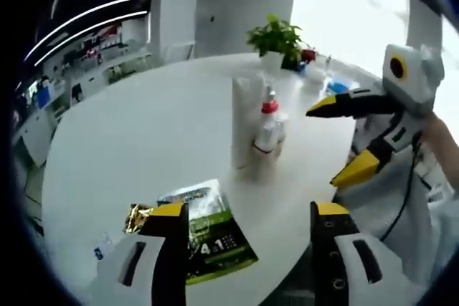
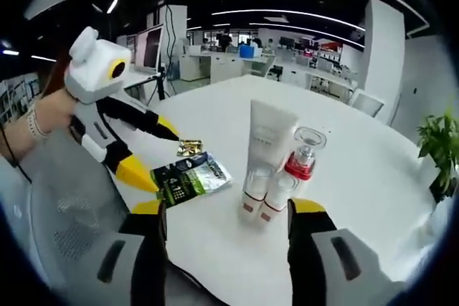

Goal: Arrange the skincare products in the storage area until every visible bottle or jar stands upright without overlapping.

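On the round white desk (image 2: 373, 177) a tight cluster of skincare products stands upright: a tall white squeeze tube (image 2: 268, 137) on its cap, two small white bottles with red bands (image 2: 259, 202) just in front of it, and a red-collared pump bottle with a clear cap (image 2: 303, 154) at its right. They touch or nearly touch one another, and from the right gripper view the small bottles overlap the tube. To the left of the cluster a flat green and black foil sachet (image 2: 189, 178) lies on the desk, with a small gold foil packet (image 2: 189, 147) just beyond it.

The step in hand looks like a pause before a pick. The left tool (image 2: 147, 155) hovers near the sachet with its jaws spread wide and nothing between them; the right tool (image 1: 343, 137) hangs beside the bottles, likewise wide and empty.

The next move probably calls for spacing the bottles apart, gripping one low enough that it does not topple its neighbours, or for dealing with the flat sachet, which would need a shallow pinch at its edge.

The desk is smooth, glossy and otherwise bare near the products. A green potted plant (image 1: 276, 37) sits at its far side. Around it lies an open office with desks, monitors, white pillars and strip ceiling lights.
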`<move>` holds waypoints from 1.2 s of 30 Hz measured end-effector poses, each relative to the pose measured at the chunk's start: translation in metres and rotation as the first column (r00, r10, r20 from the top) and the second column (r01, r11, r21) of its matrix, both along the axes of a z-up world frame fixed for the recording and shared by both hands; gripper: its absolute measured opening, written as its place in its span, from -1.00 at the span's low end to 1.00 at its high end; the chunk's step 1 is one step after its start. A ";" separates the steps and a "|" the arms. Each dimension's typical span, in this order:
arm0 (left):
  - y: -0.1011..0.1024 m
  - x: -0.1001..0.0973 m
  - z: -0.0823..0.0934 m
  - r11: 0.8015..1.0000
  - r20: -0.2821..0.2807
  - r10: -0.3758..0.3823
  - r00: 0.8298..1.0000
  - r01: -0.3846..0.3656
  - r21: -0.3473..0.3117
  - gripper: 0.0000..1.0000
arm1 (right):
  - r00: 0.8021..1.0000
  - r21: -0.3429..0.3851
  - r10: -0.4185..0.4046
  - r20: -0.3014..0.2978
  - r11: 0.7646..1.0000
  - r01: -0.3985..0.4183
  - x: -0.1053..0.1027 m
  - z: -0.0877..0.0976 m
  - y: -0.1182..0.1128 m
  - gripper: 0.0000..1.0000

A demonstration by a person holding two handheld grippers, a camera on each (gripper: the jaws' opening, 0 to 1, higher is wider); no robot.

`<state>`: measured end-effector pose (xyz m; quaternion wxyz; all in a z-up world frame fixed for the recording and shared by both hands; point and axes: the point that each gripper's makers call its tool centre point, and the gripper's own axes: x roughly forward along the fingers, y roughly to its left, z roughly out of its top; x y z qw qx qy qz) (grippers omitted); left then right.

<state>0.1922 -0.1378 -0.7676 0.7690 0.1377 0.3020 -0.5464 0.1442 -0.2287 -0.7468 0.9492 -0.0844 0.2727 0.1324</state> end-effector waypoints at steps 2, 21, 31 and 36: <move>0.007 0.002 0.002 1.000 0.003 0.003 1.000 -0.003 -0.002 0.36 | 1.000 -0.006 -0.002 0.002 1.000 0.002 0.000 0.001 0.004 0.43; 0.070 0.023 0.010 1.000 0.010 0.029 1.000 -0.029 -0.010 0.75 | 0.990 -0.071 -0.127 0.064 0.989 0.131 0.003 0.017 0.020 0.89; 0.095 0.028 0.007 1.000 0.011 0.014 1.000 -0.014 0.001 0.78 | 0.984 -0.061 -0.159 0.086 0.985 0.164 0.011 0.018 0.038 0.96; 0.101 0.034 0.010 1.000 0.016 0.002 1.000 -0.002 -0.003 0.80 | 0.981 -0.066 -0.173 0.092 0.982 0.179 0.013 0.019 0.045 0.98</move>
